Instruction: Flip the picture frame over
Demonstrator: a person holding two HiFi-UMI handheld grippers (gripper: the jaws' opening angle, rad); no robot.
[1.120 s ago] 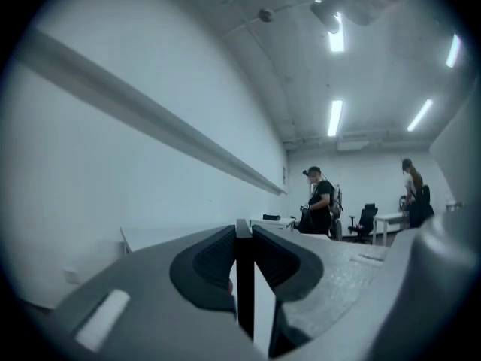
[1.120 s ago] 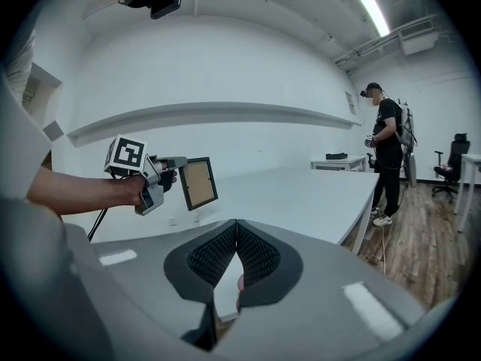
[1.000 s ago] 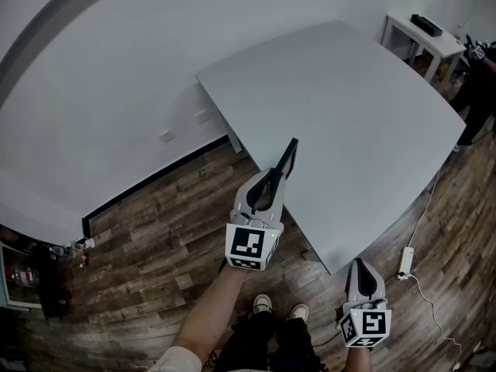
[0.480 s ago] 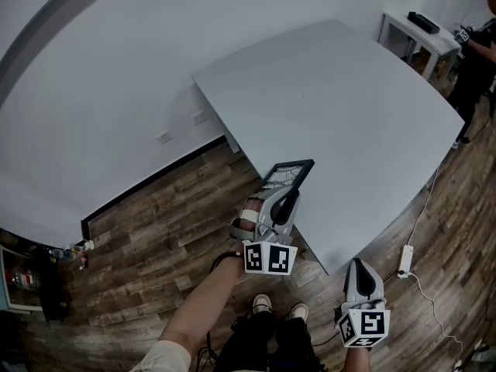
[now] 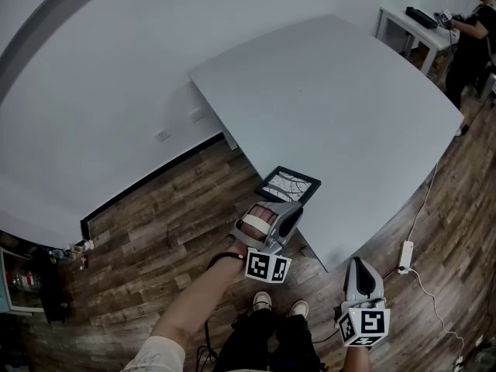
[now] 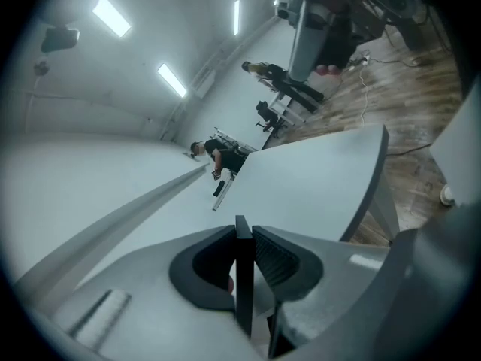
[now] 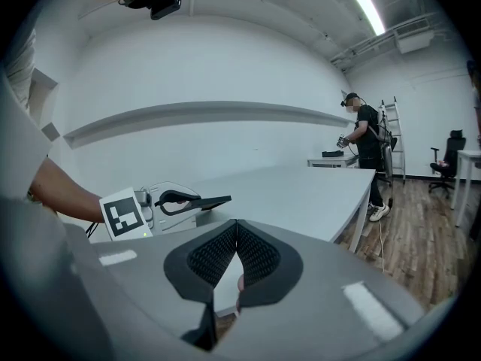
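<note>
A black picture frame (image 5: 288, 186) lies nearly flat over the near-left edge of the grey table (image 5: 349, 107), its line-patterned picture facing up. My left gripper (image 5: 289, 208) is shut on the frame's near edge, rolled so the hand shows on top. In the left gripper view the frame (image 6: 243, 277) stands edge-on, pinched between the jaws of the left gripper (image 6: 243, 235). My right gripper (image 5: 362, 273) hangs low beside the table's near corner, shut on nothing. The right gripper view shows its closed jaws (image 7: 237, 228), with the frame (image 7: 207, 200) to the left.
Wood floor runs below and left of the table. A white power strip (image 5: 404, 260) with a cable lies on the floor at right. A person in black (image 5: 469, 45) stands by a small white side table (image 5: 418, 29) at the far right.
The frame has turned from standing on edge to lying nearly flat with its picture up. My left gripper rolled over and came lower and nearer. The right gripper stayed put.
</note>
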